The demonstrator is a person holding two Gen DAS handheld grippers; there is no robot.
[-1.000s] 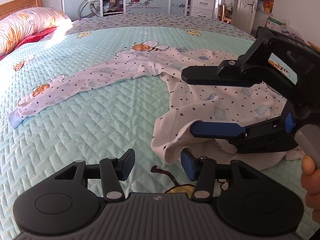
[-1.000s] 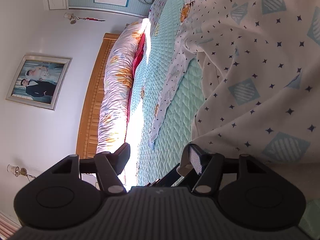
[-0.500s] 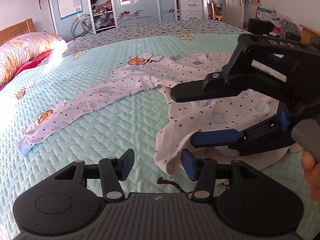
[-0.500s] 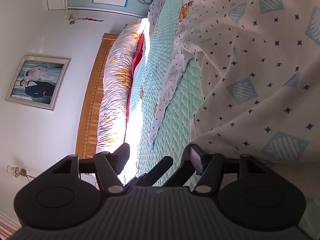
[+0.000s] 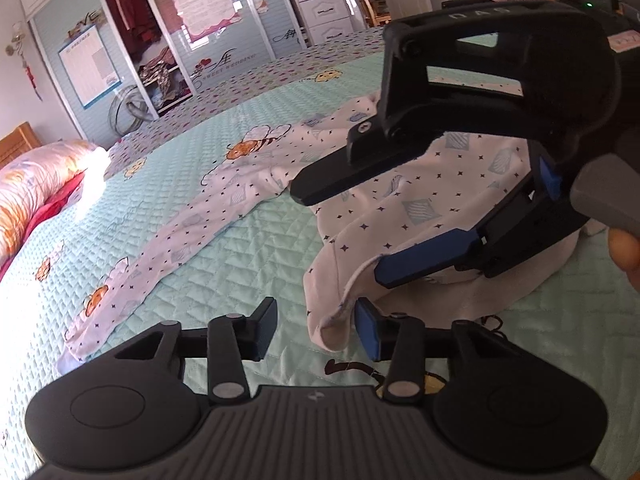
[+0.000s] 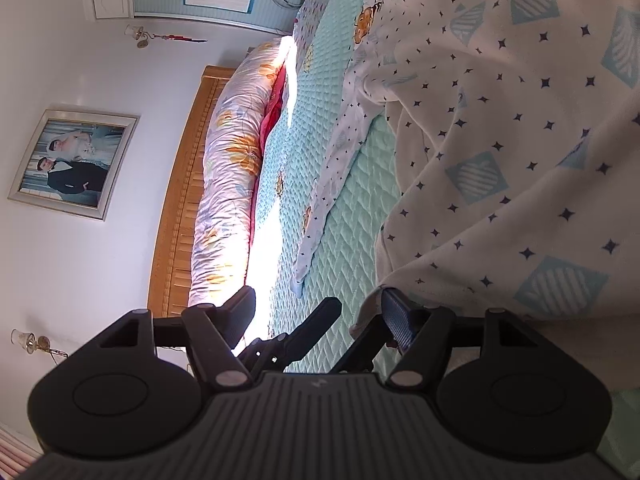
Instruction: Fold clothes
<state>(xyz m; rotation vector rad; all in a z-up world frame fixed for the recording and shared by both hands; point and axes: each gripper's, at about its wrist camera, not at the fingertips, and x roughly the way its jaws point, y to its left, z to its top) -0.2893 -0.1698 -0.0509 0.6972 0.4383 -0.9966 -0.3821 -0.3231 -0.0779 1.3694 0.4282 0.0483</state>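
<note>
Clothes: one white garment (image 5: pixel 420 200) with dark stars and pale blue squares, spread on the bed; its bunched body lies toward 3 o'clock in the left wrist view, and a long sleeve (image 5: pixel 168 240) runs flat toward 8 o'clock, its cuff near the frame's lower left.
Bed: mint quilted cover (image 5: pixel 224 280) with cartoon bee prints; it fills most of both views.
Wardrobe: pale blue sliding doors (image 5: pixel 96 64) at 11 o'clock beyond the bed, one section open with red clothing hanging inside.
Bolster: long floral pillow (image 6: pixel 228 168) against a wooden headboard (image 6: pixel 180 208), at 9 o'clock in the right wrist view, with something red tucked beside it.
Framed photo: on the white wall (image 6: pixel 74 162), at 9 o'clock of the same view.
Right hand-held gripper: (image 5: pixel 352 232) reaches in from 3 o'clock in the left wrist view, one finger stacked above the other; jaws wide apart and opening; the lower blue finger lies against a raised fold of the garment, the upper black one hangs clear above the cloth. A fingertip of the person shows at the right edge.
Left hand-held gripper: (image 5: pixel 316 330) at 6 o'clock, low over the bed; jaws closing, yet a gap shows between them; the garment's hem corner hangs just inside the right blue pad (image 5: pixel 368 332), while the left pad stands off the cloth.
</note>
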